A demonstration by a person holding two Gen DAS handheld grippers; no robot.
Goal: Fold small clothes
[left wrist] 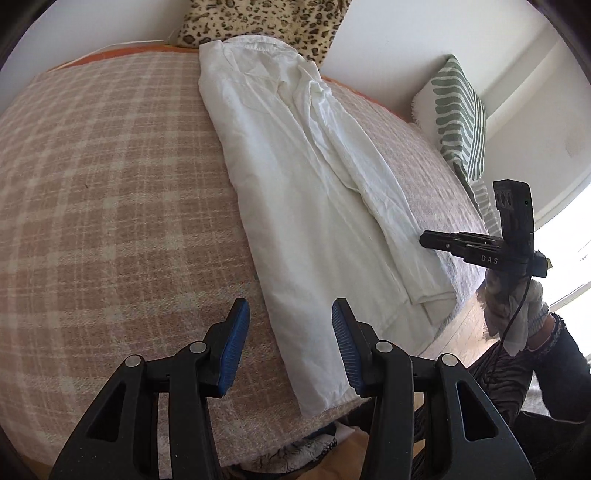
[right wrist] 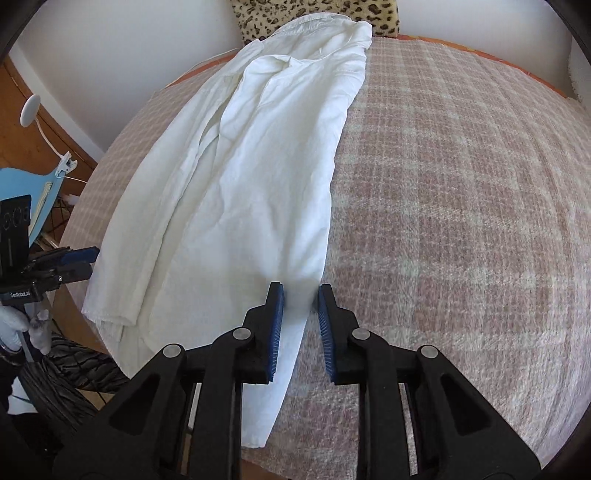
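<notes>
1 white shirt [left wrist: 314, 192], 1 plaid blanket [left wrist: 110, 184], 2 cushions [left wrist: 266, 26], 2 grippers [left wrist: 291, 325]

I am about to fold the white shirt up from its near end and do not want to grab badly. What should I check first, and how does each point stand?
1. White shirt already folded lengthwise into a strip on the plaid blanket: ok.
2. Right gripper over the shirt's near right edge, cloth between its pads: ok.
3. Right grip closed on the cloth: not ok; a gap shows between the pads.
4. Left gripper on the other near corner: not ok; open, over the near hem, holding nothing.
5. Sleeve on the side lying flat: not ok; wrinkled.
6. Blanket free beyond the collar: cannot tell; leopard pillow sits close.
</notes>
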